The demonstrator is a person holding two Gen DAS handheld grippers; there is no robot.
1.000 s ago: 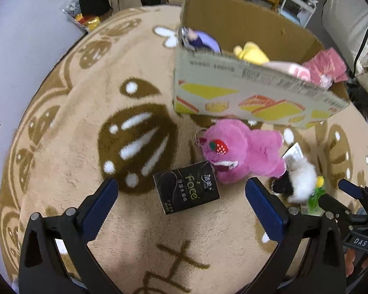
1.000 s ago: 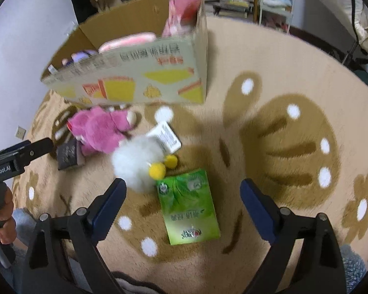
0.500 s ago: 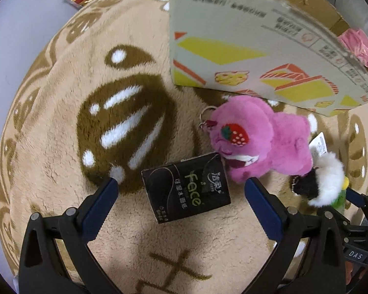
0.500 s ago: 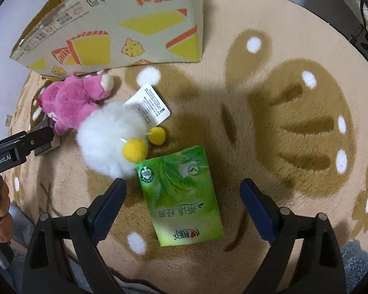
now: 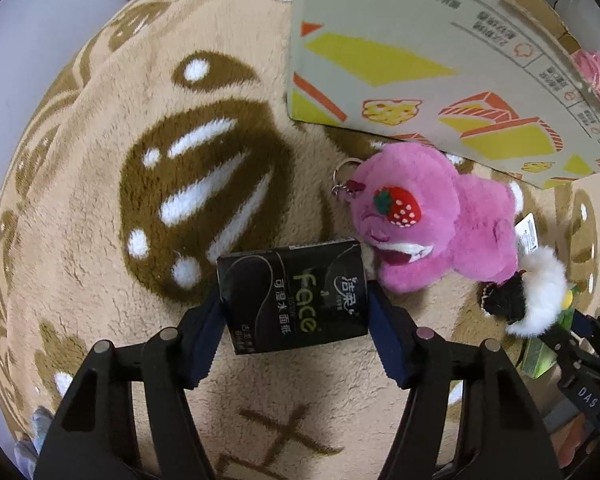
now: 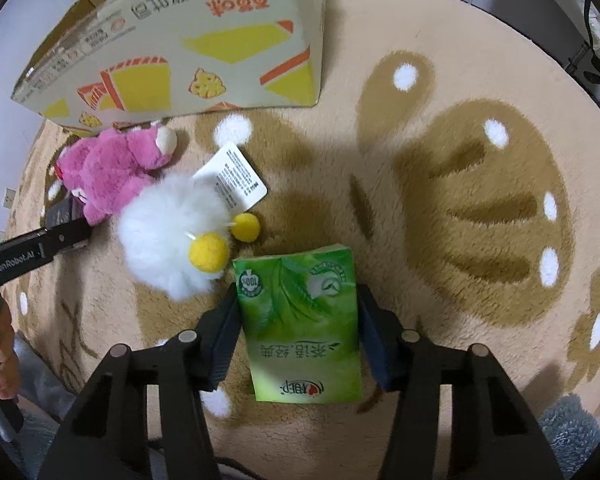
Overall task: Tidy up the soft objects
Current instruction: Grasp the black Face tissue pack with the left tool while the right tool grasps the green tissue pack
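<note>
Left gripper (image 5: 294,320) pinching black tissue pack (image 5: 294,294) beside pink plush (image 5: 432,224); right gripper (image 6: 298,328) pinching green tissue pack (image 6: 300,320) right of white plush (image 6: 168,236).

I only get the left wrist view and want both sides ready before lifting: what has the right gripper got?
Observer: The right gripper is closed on a green tissue pack, pads against both its long sides.
Operator: Like my left gripper on the black tissue pack. Anything crowding it?
Observer: A white fluffy toy lies at the pack's far left corner, its yellow pom-pom almost touching.
Operator: And the box?
Observer: The cardboard box stands farther off, rug between.
</note>
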